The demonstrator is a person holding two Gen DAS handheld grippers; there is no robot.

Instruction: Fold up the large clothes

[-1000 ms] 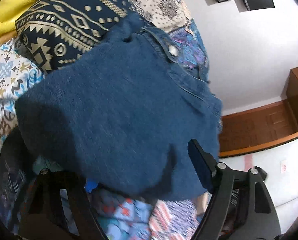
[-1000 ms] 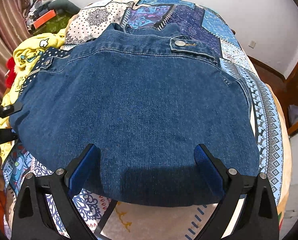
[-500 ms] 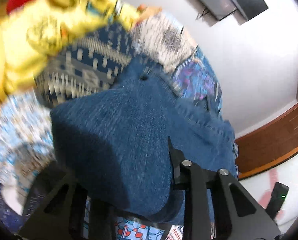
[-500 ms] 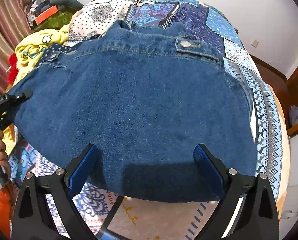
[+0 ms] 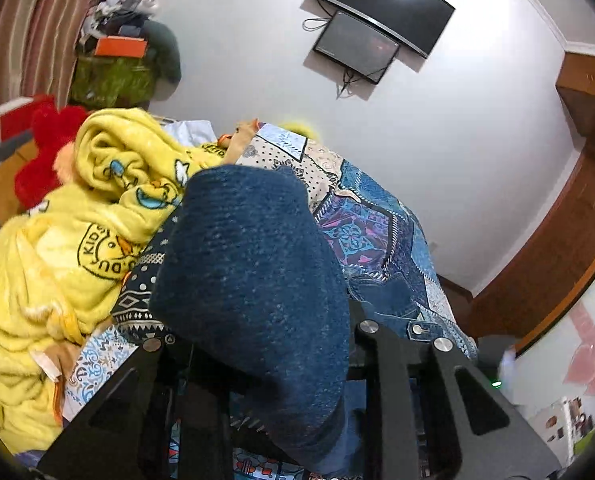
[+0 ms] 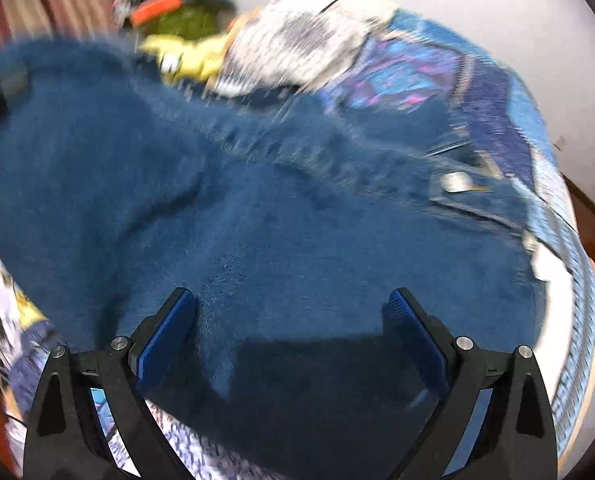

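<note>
A dark blue denim jacket (image 6: 257,220) lies spread on the patchwork bedspread (image 6: 497,92). In the left wrist view a thick fold of the jacket (image 5: 249,280) bulges up between my left gripper's (image 5: 261,336) fingers, which are shut on it and hold it lifted off the bed. The cloth hides the left pads. My right gripper (image 6: 291,320) hovers just over the jacket's near part, open, its blue pads (image 6: 169,332) wide apart with nothing pinched. The right wrist view is blurred by motion. A metal button (image 6: 455,182) shows on a flap at the right.
A crumpled yellow blanket (image 5: 57,260) and a red plush toy (image 5: 49,140) lie on the bed to the left of the jacket. A screen (image 5: 385,8) hangs on the white wall. Wooden furniture (image 5: 557,240) stands to the right, beyond the bed's edge.
My left gripper went from open to shut on the jacket's left edge and rose with it, rolling as it went. My right gripper, still open, slid across over the jacket.
</note>
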